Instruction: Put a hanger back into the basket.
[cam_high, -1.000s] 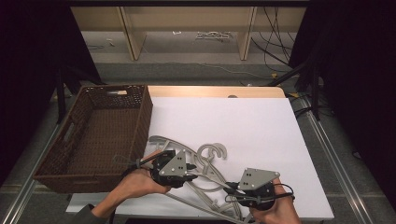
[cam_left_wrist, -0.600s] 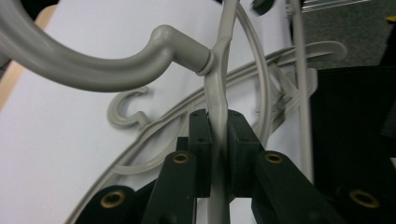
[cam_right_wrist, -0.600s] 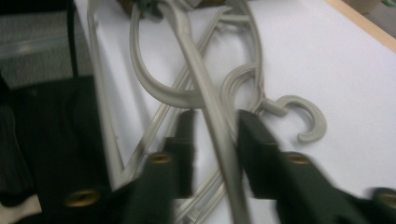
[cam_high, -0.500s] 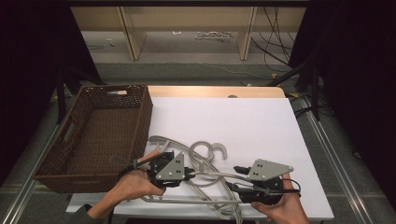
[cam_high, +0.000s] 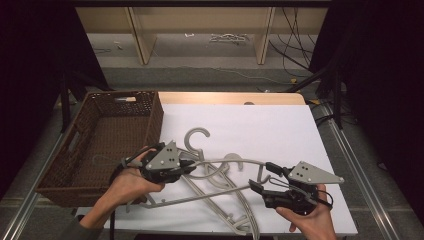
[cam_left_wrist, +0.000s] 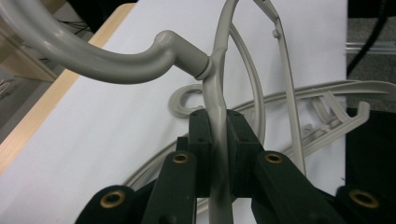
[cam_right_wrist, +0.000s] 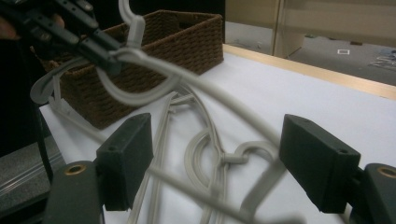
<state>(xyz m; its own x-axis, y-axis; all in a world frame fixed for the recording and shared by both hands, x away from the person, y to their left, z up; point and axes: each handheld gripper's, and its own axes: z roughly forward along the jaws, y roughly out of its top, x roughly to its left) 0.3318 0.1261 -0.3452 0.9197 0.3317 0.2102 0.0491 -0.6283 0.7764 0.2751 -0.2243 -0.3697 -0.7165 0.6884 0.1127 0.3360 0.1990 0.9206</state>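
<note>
The left gripper (cam_high: 186, 166) is clamped on a grey hanger (cam_left_wrist: 217, 88) just below its hook, holding it above the white table (cam_high: 280, 130). The right gripper (cam_high: 260, 179) has just been opening; its jaws stand apart around the hanger's far end. More hangers (cam_high: 220, 200) lie beneath, beside a wicker basket (cam_high: 75, 180).

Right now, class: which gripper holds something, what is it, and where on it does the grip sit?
The left gripper clamps a grey hanger on its top bar beside the hook's neck. The right gripper is open.
</note>
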